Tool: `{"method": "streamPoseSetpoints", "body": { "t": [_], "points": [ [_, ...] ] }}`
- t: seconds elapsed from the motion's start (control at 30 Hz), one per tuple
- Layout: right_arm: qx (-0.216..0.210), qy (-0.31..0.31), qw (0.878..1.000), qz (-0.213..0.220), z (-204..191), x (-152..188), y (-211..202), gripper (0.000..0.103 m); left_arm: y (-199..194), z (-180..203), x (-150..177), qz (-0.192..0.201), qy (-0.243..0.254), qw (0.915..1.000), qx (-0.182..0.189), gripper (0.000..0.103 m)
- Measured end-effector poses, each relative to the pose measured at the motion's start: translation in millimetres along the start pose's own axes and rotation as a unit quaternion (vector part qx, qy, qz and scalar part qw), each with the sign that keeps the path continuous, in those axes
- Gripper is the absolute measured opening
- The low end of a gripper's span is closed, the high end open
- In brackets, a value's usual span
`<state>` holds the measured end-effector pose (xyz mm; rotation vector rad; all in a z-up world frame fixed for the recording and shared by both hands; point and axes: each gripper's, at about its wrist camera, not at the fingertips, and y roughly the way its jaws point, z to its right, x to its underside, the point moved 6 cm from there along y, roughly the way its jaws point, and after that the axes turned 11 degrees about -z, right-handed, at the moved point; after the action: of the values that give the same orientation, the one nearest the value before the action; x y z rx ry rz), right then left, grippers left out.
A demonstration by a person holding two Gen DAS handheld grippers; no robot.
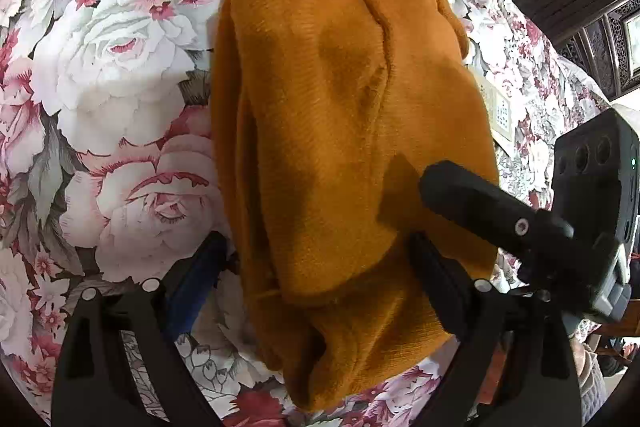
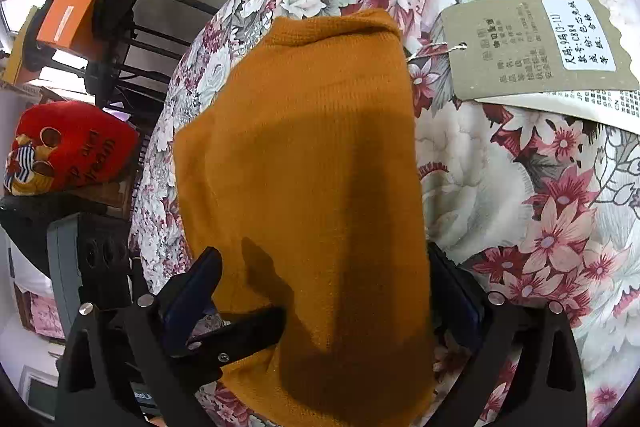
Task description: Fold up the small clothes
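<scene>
A mustard-orange knit garment [image 1: 340, 131] lies folded in a long bundle on a floral cloth [image 1: 108, 75]. My left gripper [image 1: 320, 267] is open, its fingers either side of the garment's near end. The right gripper's finger [image 1: 472, 203] reaches in from the right and rests on the garment. In the right wrist view the same garment [image 2: 312, 167] lies between my right gripper's [image 2: 320, 279] open fingers, and the left gripper's finger [image 2: 240, 335] touches its lower left edge. A cardboard hang tag [image 2: 536, 43] on a string lies to the garment's right.
The floral cloth [image 2: 520, 187] covers the whole work surface. A black metal rack [image 2: 132, 7] with an orange box [image 2: 76, 3] stands past the left edge, with a red plush toy [image 2: 68, 147] below it. Dark carved furniture [image 1: 592, 27] stands at the far right.
</scene>
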<state>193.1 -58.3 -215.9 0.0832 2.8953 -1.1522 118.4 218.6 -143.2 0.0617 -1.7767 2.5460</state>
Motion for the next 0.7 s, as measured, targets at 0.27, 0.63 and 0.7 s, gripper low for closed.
{"method": "streamPoseSetpoints", "body": {
  "t": [0.27,0.63,0.7],
  "points": [
    [0.009,-0.003,1.000,0.000,-2.5,0.4,0.8,0.100,4.2,-4.9,-0.5,0.010,-0.007,0.9999,0.001,0.099],
    [0.020,0.016,1.000,0.000,-3.5,2.4,-1.9,0.082,2.7,13.1,-1.8,0.012,0.023,0.9994,0.023,0.087],
    [0.018,0.023,1.000,0.000,1.1,2.1,-3.6,0.075,4.0,10.5,-3.3,0.011,0.017,0.9995,0.025,0.088]
  ]
}}
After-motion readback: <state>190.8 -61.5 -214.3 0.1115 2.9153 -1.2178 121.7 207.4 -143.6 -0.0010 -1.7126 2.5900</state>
